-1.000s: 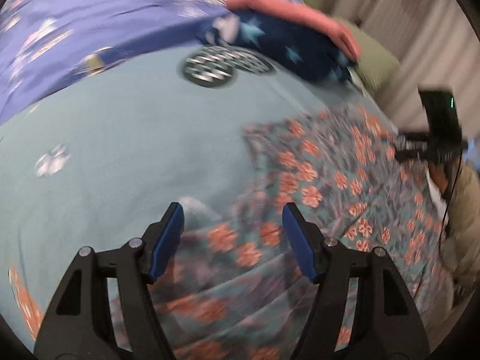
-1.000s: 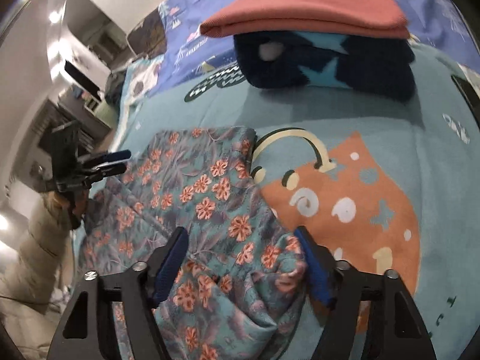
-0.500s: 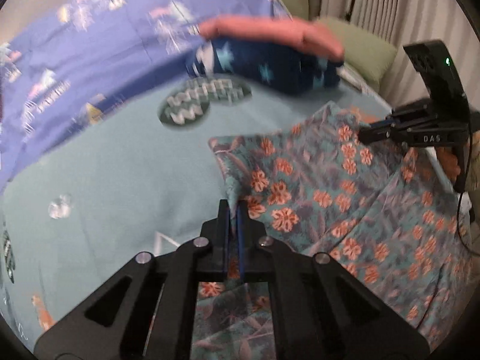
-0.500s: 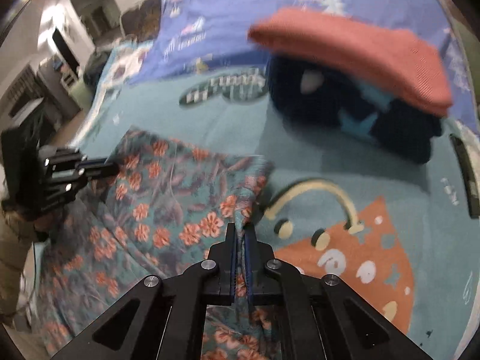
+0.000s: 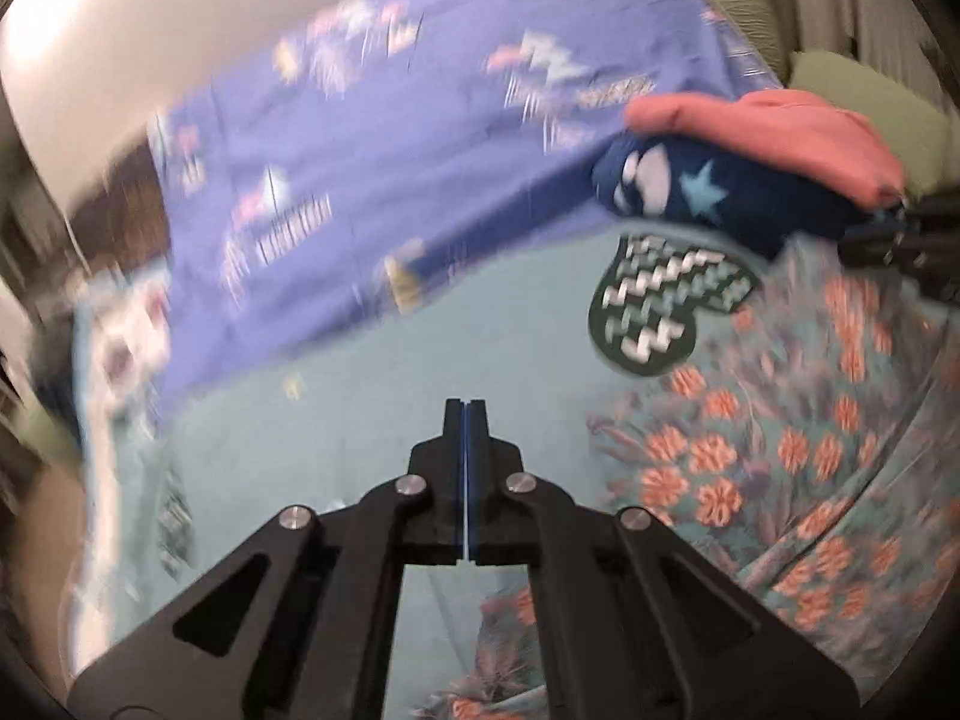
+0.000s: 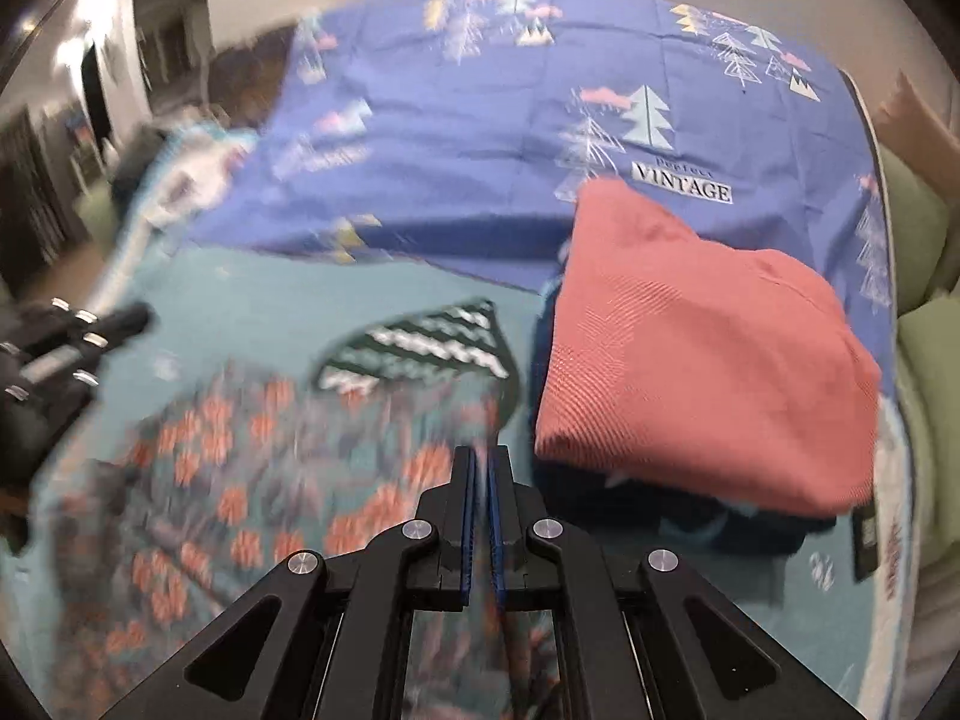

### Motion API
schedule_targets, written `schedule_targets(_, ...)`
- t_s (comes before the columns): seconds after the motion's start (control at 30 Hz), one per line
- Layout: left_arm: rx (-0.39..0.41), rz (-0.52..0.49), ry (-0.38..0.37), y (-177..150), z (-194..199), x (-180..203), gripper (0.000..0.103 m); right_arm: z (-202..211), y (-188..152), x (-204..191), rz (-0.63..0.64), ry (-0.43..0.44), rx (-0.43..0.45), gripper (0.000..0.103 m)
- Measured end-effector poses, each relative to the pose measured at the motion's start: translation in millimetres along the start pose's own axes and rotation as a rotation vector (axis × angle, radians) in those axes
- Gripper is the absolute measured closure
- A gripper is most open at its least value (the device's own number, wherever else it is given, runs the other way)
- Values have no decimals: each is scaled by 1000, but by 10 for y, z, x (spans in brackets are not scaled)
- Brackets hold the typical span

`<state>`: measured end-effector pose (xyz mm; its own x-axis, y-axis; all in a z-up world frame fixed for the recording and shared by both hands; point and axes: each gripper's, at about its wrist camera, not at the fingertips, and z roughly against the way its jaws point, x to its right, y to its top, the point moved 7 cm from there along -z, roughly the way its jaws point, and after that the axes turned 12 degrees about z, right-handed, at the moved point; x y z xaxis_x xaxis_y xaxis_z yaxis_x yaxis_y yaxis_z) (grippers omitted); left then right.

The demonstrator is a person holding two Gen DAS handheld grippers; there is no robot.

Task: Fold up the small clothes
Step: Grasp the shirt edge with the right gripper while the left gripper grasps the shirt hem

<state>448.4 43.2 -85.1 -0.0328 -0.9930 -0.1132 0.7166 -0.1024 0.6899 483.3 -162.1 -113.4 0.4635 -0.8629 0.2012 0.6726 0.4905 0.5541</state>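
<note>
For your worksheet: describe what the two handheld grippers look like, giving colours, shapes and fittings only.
Both match. The left gripper and the right gripper are matte black frames of angular linkage arms with triangular cut-outs, joined by round silver rivets. Each has two flat, narrow fingers lined with blue pads. No cables, markings or sleeves show in either wrist view.

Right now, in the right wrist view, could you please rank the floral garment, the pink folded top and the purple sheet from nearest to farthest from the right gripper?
1. Floral garment: pinched in the right gripper, spreading left.
2. Pink folded top: right, atop the stack.
3. Purple sheet: far back, behind both.
</note>
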Motion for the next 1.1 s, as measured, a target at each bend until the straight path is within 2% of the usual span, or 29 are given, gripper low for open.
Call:
schedule_targets(0.07, -21, 43, -16, -138, -49, -118, 102, -129, -142, 57, -36, 3, -37, 99)
schedule_targets(0.13, -41, 72, -40, -268, -31, -259, 98, -112, -232, 95, -92, 59, -20, 97)
schedule_targets(0.2, -68, 137, -81, -440, 60, -471, 88, 113, -388, 225, -160, 109, 34, 94)
schedule_targets(0.27, -84, 207, -124, -660, 191, -705, 69, 390, -613, 353, -213, 151, 78, 85)
schedule_targets(0.3, -86, 231, -139, -780, 273, -787, 63, 531, -760, 431, -235, 150, 90, 82)
schedule_targets(0.37, -92, 281, -176, -1059, 453, -937, 43, 730, -1091, 515, -254, 118, 68, 78)
schedule_targets(0.43, -106, 340, -230, -1315, 569, -1016, 39, 855, -1473, 520, -262, 111, 34, 78)
schedule_targets(0.53, -204, 449, -307, -1733, 539, -1050, 39, 919, -1880, 381, -302, 172, -8, 78)
schedule_targets(0.6, -192, 490, -323, -1829, 567, -1041, 39, 905, -2050, 277, -340, 221, -23, 78)
schedule_targets(0.7, -172, 527, -366, -1762, 575, -950, 39, 837, -2077, 203, -400, 263, -23, 78)
schedule_targets(0.83, -172, 531, -377, -1661, 500, -811, 49, 749, -2004, 189, -487, 331, 13, 78)
schedule_targets(0.97, -186, 604, -482, -1547, 441, -620, 51, 621, -1939, 148, -536, 369, 23, 77)
schedule_targets(1.03, -168, 576, -473, -1485, 449, -499, 52, 587, -1917, 133, -543, 365, 26, 76)
schedule_targets(1.1, -138, 532, -469, -1423, 509, -407, 57, 587, -1901, 133, -544, 364, 32, 75)
